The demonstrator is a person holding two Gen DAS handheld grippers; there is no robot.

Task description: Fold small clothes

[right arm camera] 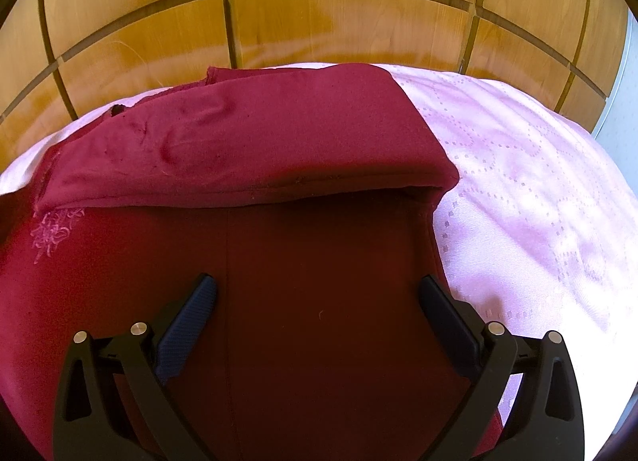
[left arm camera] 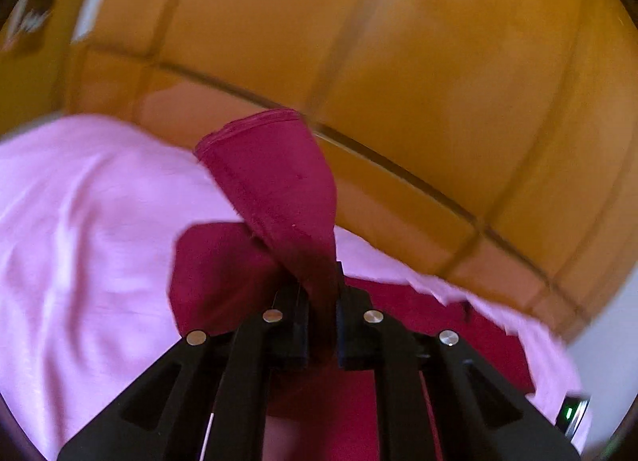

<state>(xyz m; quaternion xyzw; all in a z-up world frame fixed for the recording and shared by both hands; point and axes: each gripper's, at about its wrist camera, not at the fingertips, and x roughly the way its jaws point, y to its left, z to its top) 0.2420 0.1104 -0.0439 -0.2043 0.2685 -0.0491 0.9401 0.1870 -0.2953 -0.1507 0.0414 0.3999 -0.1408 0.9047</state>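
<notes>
Pinching a hemmed corner of the maroon garment (left arm camera: 275, 190) in my left gripper (left arm camera: 322, 317), I lift it to fold across; my right gripper (right arm camera: 317, 301) hovers wide open, empty, over the garment spread on the pink sheet (right arm camera: 518, 182)

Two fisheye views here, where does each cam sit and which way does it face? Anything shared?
Left wrist: sits on the left gripper, looking along its fingers; they are shut on a lifted fold of the maroon garment, with the pink bedsheet and wooden panelled wall beyond. Blurred.
Right wrist: sits on the right gripper, looking down and forward over the maroon garment lying partly folded; fingers open, apart from each other, nothing between them.
Shared: the same garment, pink bedsheet and wooden panelled wall. Neither gripper shows in the other's view.
</notes>
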